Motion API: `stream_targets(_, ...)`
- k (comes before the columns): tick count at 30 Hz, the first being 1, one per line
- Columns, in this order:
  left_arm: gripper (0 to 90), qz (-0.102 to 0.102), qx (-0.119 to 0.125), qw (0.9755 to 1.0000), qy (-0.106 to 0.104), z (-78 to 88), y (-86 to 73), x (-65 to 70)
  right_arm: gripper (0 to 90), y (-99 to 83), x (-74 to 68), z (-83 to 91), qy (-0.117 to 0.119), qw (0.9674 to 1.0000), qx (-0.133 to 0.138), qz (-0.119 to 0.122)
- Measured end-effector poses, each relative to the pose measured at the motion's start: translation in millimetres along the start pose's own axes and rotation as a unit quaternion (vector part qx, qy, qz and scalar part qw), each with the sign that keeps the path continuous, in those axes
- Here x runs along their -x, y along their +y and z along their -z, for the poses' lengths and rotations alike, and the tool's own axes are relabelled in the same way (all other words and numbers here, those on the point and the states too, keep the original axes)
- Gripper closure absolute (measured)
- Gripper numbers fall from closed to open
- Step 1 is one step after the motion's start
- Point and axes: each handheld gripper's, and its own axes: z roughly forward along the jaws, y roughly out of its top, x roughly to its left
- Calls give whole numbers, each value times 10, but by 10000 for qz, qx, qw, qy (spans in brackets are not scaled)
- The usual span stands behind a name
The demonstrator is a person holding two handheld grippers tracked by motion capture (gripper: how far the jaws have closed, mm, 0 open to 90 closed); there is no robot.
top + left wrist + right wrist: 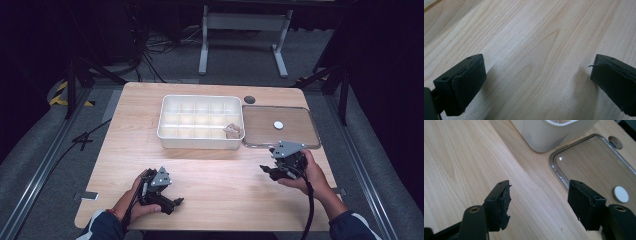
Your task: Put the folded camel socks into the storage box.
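Right gripper (pixel 270 169) held low over the worktop (pixel 210 175), just beside the near edge of the clear lid (pixel 280 126) — fingers (pixel 499 202) spread wide, nothing between them; likely positioned to take the lid's rim. Lid flat, touching the white compartment tray (pixel 200 141), carrying a small white disc (pixel 278 125). Tray: one crumpled brownish item (pixel 232 130) in the near-right compartment, remaining compartments apparently vacant. Left gripper (pixel 172 202) parked on bare wood, fingers (pixel 471 75) released.
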Motion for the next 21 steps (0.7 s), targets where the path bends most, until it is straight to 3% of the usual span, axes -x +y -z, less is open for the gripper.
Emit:
stream_targets(7, 2, 4, 4, 10000, 0, -1, 0, 1, 345, -228, -74, -38, 65, 9999, 26, -112)
stream_targets(15, 1, 2, 3, 10000, -5, -1, 0, -1, 330, -531, -63, -2, 110, 9996, 76, -257)
stream_targets(19, 1, 2, -2, 10000, -4, 0, 0, -1, 353, -721, -41, 48, -116, 9986, 337, -379)
stream_targets(21, 1, -6, -8, 10000, -4, 1, 1, -2, 351, -766, -35, 63, -113, 9981, 386, -470)
